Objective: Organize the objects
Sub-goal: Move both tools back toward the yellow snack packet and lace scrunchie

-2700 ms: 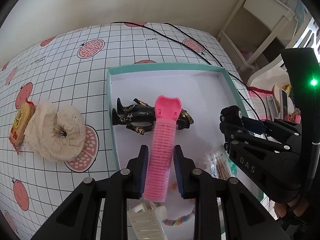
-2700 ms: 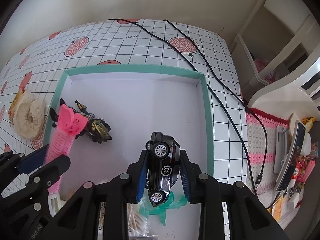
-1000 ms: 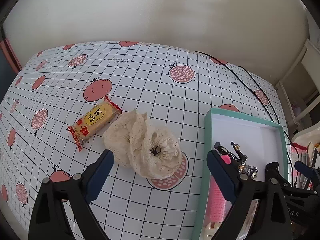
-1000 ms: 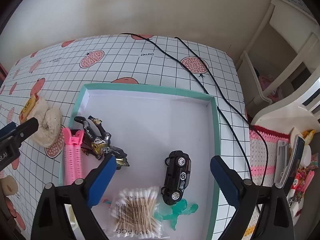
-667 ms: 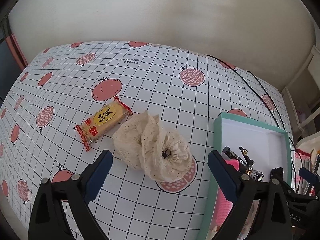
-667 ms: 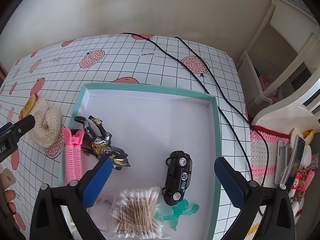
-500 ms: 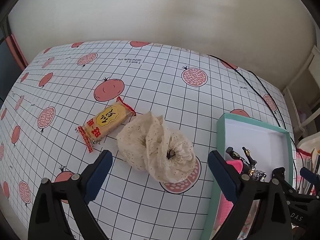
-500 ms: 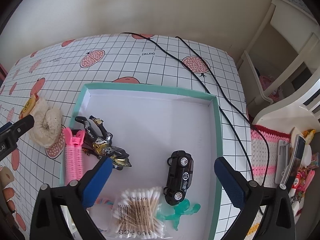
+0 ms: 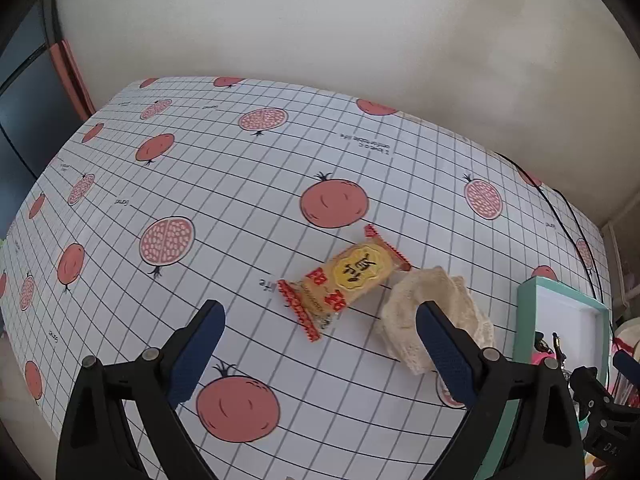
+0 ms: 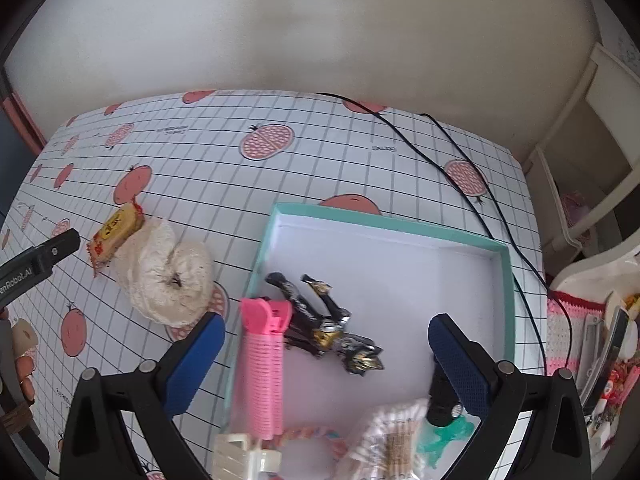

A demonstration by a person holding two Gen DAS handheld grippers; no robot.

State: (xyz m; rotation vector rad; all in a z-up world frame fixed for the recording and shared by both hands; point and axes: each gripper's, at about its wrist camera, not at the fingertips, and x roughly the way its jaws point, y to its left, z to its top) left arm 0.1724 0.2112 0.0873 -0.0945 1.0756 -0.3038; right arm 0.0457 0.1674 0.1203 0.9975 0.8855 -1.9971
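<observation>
- Covering whole tabletop: gridded pomegranate-print tablecloth [image 9: 248,184], two black cables [image 10: 472,184] trailing across far right side
- Sitting at right of cloth: teal-rimmed box [image 10: 384,222], already holding pink hair roller [image 10: 262,356], black-gold toy figure [image 10: 324,320], cotton swab pack [image 10: 394,436], more bits blurred at near edge
- Lying outside box, just left of it: cream lace scrunchie [image 10: 168,276], bunched and soft, touching the snack at its far-left side
- Lying beside scrunchie: yellow snack packet [image 9: 346,276] with red crimped ends, flat on cloth, angled diagonally
- Hovering above cloth: left gripper [image 9: 320,344], jaws spread wide, holding nothing, framing packet and scrunchie edge
- Hovering over box's near-left corner: right gripper [image 10: 326,354], jaws spread wide too, holding nothing
- Judging step in hand: picking one of the two leftover items, likely the packet since roughly centred between left pads
- Doing it well: turning wrist so pads meet packet's long sides, not the crimped ends
- Dropping low enough to catch the flat packet without scraping cloth
- Keeping right pad [image 9: 444,356] clear of scrunchie lace, risking snagging both together otherwise
- Squeezing gently, wrapper likely slippery and crushable
</observation>
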